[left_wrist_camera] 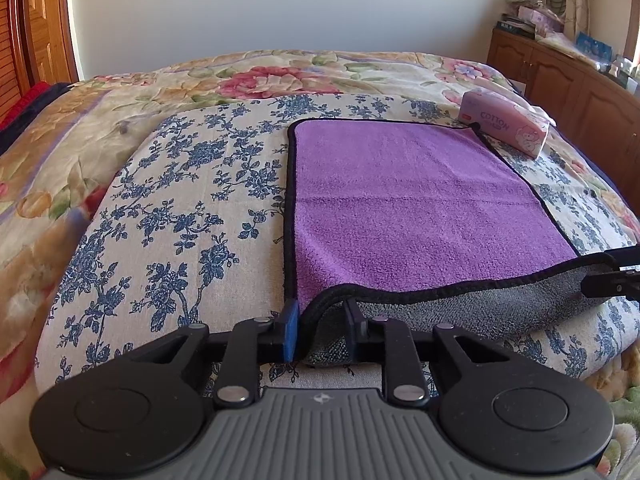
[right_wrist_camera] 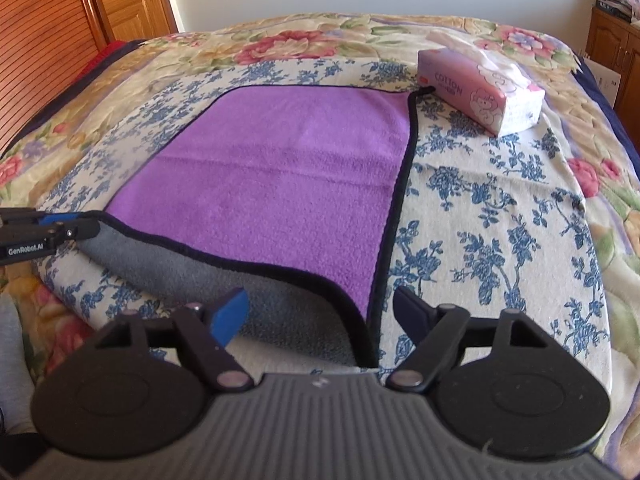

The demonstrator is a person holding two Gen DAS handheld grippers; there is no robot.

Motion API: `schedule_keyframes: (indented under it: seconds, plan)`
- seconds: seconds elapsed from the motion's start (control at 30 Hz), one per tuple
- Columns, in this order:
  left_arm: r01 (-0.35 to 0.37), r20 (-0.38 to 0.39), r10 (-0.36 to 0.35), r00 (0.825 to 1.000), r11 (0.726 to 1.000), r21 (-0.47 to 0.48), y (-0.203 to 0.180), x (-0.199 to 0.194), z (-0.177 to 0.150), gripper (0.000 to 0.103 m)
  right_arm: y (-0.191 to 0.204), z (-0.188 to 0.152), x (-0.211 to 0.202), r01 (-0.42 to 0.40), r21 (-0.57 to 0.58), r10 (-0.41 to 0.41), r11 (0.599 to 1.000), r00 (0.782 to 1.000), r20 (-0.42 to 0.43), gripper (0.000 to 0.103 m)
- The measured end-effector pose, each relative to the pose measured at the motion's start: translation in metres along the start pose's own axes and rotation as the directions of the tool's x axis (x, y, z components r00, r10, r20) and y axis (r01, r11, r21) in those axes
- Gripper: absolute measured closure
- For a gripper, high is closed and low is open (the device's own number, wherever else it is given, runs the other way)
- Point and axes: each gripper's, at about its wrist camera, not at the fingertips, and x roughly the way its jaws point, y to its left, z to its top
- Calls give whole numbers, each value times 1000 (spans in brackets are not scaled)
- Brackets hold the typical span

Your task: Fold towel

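Fold barely begun: left gripper (left_wrist_camera: 322,330) is clamped on the towel (left_wrist_camera: 400,200) near corner (grey underside showing), while right gripper (right_wrist_camera: 320,316) stands apart, lower centre.

Tissue pack (right_wrist_camera: 478,90): "COTTON" in pink capitals on its side; smaller line beneath unreadable
Left gripper (right_wrist_camera: 74,226): "GenRobot.AI" in white on its black body

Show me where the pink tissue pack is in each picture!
Left wrist view: the pink tissue pack sits far right, at the purple towel's far right corner.
Right wrist view: the pack is upper right, at that same towel corner.
Shared landmark: the blue-flowered cloth under the towel.
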Motion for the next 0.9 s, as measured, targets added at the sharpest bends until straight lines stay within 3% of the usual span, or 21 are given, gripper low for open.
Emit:
schedule_keyframes:
  seconds: [0.13,0.3,0.63,0.9]
  plan:
    - [-1,-5,1,1000,1000,0,1,1,0,80,-1,-1,2,-14,13,14,1000,1000,-14,36]
    - [4,-7,-4,1000,1000,-7,1,1,0,92,-1,-1,2,-23,16,24,1000,999,-30,58]
    - [11,8,-11,1000,1000,-1,-1,-3,1,96,-3,-2,0,-30,6,30,1000,999,-30,92]
    - [18,35,-18,999,1000,-8,0,-8,3,96,-1,-1,-3,-31,-13,31,999,1000,-5,98]
